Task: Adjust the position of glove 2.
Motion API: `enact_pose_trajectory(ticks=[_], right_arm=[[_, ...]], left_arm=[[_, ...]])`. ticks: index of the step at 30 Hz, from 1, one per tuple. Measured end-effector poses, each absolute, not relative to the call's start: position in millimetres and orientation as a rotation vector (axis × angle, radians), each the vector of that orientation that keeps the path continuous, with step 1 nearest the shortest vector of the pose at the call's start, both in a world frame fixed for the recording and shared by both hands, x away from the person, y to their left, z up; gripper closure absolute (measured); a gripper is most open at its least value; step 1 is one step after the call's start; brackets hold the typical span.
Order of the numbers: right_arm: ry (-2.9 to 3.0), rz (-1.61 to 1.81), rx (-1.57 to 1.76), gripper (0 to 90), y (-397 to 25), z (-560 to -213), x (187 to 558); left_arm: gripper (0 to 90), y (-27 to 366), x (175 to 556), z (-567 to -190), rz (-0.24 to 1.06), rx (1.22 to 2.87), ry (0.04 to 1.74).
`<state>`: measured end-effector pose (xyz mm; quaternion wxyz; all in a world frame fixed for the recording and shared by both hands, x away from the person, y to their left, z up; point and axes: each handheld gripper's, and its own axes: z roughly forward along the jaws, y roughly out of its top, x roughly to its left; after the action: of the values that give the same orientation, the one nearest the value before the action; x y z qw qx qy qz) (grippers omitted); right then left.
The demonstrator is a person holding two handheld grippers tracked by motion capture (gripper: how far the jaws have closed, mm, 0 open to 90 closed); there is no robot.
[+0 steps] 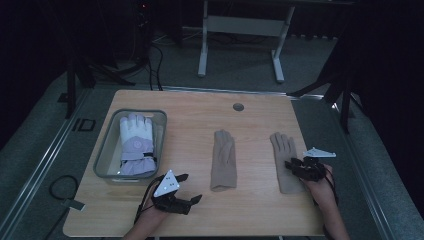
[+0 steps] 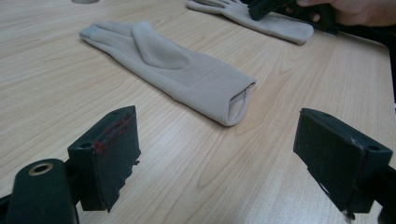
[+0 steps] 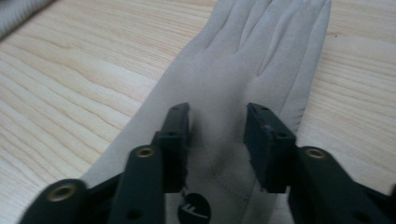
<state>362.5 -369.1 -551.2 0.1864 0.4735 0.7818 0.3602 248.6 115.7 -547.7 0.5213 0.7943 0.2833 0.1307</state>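
Two beige knit gloves lie flat on the wooden table [image 1: 250,215]. The middle glove [image 1: 223,160] [image 2: 177,70] has its cuff towards me, and my left gripper [image 1: 190,188] [image 2: 219,154] hovers open just short of that cuff, nothing between its jaws. The right glove [image 1: 284,150] [image 3: 261,56] [image 2: 275,23] lies near the table's right side. My right gripper [image 1: 292,165] [image 3: 217,135] [image 2: 261,7] is down on its palm, jaws narrowed but apart, with the fabric between them.
A grey plastic bin [image 1: 107,145] at the left holds a white and lavender ski glove [image 1: 136,145]. A round cable hole [image 1: 238,107] sits near the table's far edge. White desk legs [image 1: 202,50] stand on the floor beyond.
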Motion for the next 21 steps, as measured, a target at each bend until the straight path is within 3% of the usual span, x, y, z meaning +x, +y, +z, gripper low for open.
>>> enact_pose_trajectory(ticks=[7,21], right_arm=[[2.118,1.04,1.383,81.9,-365,-555,357],[1.937,1.019,1.505,84.9,-324,-517,350]], left_arm=[[14.4,114,248,-548,0.311,1.904,0.675],[14.4,116,249,-547,0.314,1.893,0.684]])
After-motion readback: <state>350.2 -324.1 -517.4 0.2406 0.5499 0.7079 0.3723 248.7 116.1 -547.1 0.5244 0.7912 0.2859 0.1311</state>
